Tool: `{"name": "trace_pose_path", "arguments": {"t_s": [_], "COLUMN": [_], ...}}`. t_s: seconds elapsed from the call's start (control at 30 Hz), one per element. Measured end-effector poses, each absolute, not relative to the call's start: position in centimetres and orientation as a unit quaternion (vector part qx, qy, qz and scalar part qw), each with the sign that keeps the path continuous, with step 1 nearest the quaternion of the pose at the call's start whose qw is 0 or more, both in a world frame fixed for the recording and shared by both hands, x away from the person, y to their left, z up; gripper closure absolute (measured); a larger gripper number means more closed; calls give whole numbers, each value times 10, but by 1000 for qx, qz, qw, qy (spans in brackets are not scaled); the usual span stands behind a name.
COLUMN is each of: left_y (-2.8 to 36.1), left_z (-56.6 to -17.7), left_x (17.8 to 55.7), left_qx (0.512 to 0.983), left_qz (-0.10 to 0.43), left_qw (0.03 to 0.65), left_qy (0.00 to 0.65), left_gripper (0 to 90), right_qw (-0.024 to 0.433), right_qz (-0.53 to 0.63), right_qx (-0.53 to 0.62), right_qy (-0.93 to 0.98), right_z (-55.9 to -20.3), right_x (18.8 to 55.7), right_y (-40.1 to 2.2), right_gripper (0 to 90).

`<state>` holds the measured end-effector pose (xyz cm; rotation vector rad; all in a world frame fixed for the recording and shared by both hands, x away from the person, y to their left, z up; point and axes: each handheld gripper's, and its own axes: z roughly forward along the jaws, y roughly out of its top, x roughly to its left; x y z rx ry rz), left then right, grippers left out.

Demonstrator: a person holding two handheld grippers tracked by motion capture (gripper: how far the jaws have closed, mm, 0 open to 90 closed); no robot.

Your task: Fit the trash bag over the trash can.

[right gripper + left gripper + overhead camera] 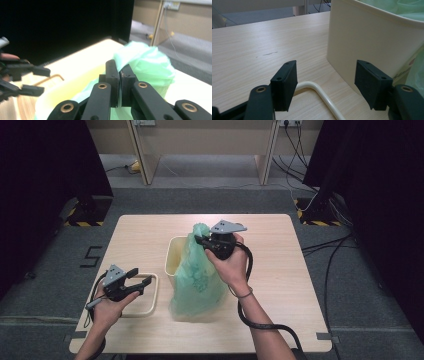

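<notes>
Right gripper (119, 82) pinches green bag (147, 62) (over cream bin (172, 257)).

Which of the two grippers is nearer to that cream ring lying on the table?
Left. The left gripper hovers right over the cream ring, jaws open. The right gripper is farther off, pinching the green bag.

The left gripper (141, 281) rests low, jaws wide apart, while the right gripper (200, 240) (raised higher) is pinched closed.

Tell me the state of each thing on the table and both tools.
Green bag: draped over the bin's rim, top pinched and held up.
Cream bin: upright, lid ring off.
Ring: flat on table.
Left tool: open, empty.
Right tool: shut on green bag.
</notes>
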<state>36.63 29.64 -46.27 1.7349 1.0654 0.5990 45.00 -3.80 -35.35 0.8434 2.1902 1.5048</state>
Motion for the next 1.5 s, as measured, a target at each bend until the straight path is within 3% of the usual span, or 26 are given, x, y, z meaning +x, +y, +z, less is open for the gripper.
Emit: {"name": "trace_pose_path", "arguments": {"t_s": [0.47, 0.8, 0.83, 0.97, 1.5], "left_y": [295, 286, 283, 274, 243], "left_z": [-463, -459, -458, -457, -472], "left_x": [366, 356, 352, 344, 325], "left_qx": [714, 728, 729, 740, 789], "left_qz": [246, 223, 209, 191, 159], "left_qw": [488, 504, 516, 525, 509], "left_qy": [438, 407, 398, 375, 306], "left_gripper": [338, 337, 334, 330, 255], "right_qw": [150, 137, 142, 143, 158], "right_qz": [457, 449, 461, 472, 458], "right_qx": [315, 315, 317, 320, 322], "right_qy": [818, 825, 817, 809, 813], "right_z": [-370, -369, -363, -357, -372], "right_x": [459, 454, 451, 444, 414], "right_y": [-31, -35, -42, -57, -107], "right_gripper": [877, 727, 647, 571, 526]}}
